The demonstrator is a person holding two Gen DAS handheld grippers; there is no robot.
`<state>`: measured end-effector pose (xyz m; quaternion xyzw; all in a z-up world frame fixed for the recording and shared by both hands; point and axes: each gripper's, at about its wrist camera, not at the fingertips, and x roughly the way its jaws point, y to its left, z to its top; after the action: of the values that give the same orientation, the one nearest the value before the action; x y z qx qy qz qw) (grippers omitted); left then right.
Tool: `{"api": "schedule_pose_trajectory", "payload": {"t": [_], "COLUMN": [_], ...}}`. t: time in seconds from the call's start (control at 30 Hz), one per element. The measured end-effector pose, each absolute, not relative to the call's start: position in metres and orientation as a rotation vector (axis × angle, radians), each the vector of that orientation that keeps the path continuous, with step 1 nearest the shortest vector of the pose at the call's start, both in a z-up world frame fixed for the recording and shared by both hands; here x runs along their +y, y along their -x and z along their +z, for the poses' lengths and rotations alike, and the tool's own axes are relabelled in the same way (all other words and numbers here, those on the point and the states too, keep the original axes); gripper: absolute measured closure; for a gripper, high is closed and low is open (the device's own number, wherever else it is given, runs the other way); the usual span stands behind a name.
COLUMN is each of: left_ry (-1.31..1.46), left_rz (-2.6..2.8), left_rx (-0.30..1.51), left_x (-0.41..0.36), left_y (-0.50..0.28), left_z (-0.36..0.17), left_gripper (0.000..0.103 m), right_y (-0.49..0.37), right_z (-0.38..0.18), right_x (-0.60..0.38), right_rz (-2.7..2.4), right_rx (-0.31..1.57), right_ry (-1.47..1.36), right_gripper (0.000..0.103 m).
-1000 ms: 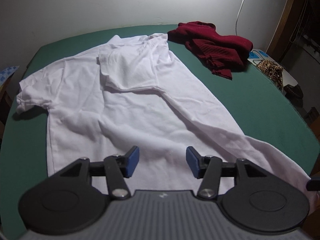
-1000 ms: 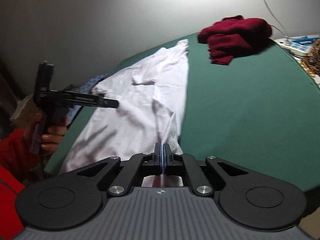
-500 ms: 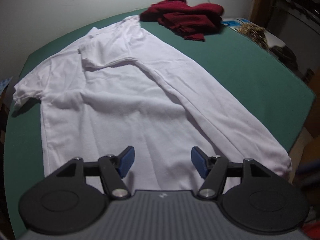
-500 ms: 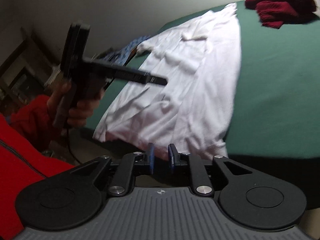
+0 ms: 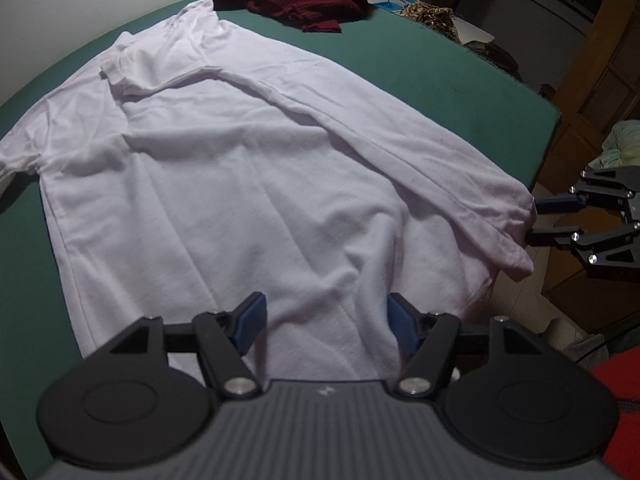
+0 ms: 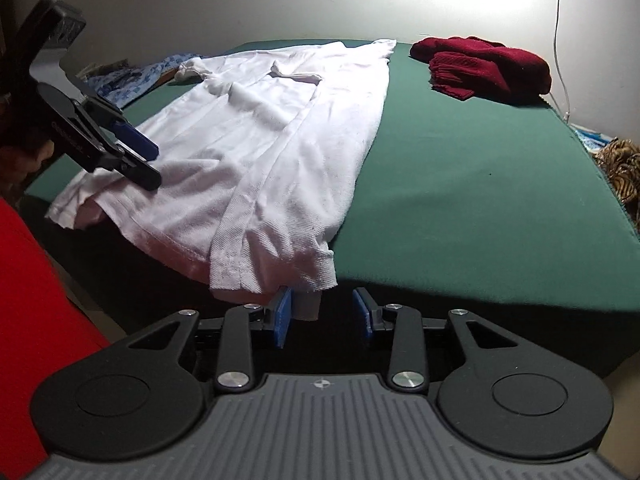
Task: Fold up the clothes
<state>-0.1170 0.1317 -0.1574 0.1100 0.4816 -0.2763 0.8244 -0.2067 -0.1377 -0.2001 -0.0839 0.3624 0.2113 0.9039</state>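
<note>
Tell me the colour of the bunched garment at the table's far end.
Dark red garment, clearest in the right wrist view.

White shirt [image 5: 248, 184]: short-sleeved, knit cotton, wrinkled. Lies spread flat on the green worktop [image 6: 460, 184], one side folded lengthwise over the body, that sleeve folded in near the collar; the other sleeve lies out flat. Hem hangs slightly over the near edge.

Dark red garment [image 6: 484, 66]: ribbed knit, crumpled in a heap at the worktop's far end, near the shirt's collar; contact unclear.

green table [image 6: 460, 184]; white cable [image 6: 560, 52]
</note>
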Motion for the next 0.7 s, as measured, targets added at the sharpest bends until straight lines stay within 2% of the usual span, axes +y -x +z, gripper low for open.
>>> {"api": "schedule_pose_trajectory", "payload": {"t": [0.1,0.17,0.2,0.23,0.47,0.6,0.63,0.7], "left_ry": [-0.25,-0.242,-0.242,-0.242,-0.165,-0.172,-0.182,-0.193], "left_rz": [-0.618,-0.64,-0.645,-0.649,-0.766,-0.8,-0.808,-0.825], "left_rx": [1.026,1.024,1.02,1.016,1.027,1.027,1.02,1.027], "left_x": [0.14,0.144,0.144,0.144,0.149,0.146,0.145,0.147], "left_y": [0.121,0.123,0.123,0.123,0.126,0.131,0.133,0.136], "left_z": [-0.16,-0.16,-0.16,-0.16,-0.155,-0.161,-0.161,-0.16], "left_gripper": [0.035,0.035,0.035,0.035,0.033,0.028,0.028,0.027], "right_y": [0.209,0.21,0.208,0.205,0.22,0.218,0.217,0.219], "right_z": [-0.198,-0.192,-0.192,-0.191,-0.159,-0.181,-0.191,-0.191], "right_x": [-0.129,-0.123,-0.12,-0.118,-0.129,-0.124,-0.12,-0.114], "right_rz": [0.414,0.409,0.401,0.389,0.4,0.355,0.316,0.272], "right_rx": [0.688,0.647,0.66,0.686,0.819,0.979,1.008,0.974], "right_ry": [0.184,0.154,0.158,0.156,0.031,0.119,0.166,0.194], "right_gripper": [0.065,0.069,0.088,0.098,0.1,0.1,0.096,0.094]}}
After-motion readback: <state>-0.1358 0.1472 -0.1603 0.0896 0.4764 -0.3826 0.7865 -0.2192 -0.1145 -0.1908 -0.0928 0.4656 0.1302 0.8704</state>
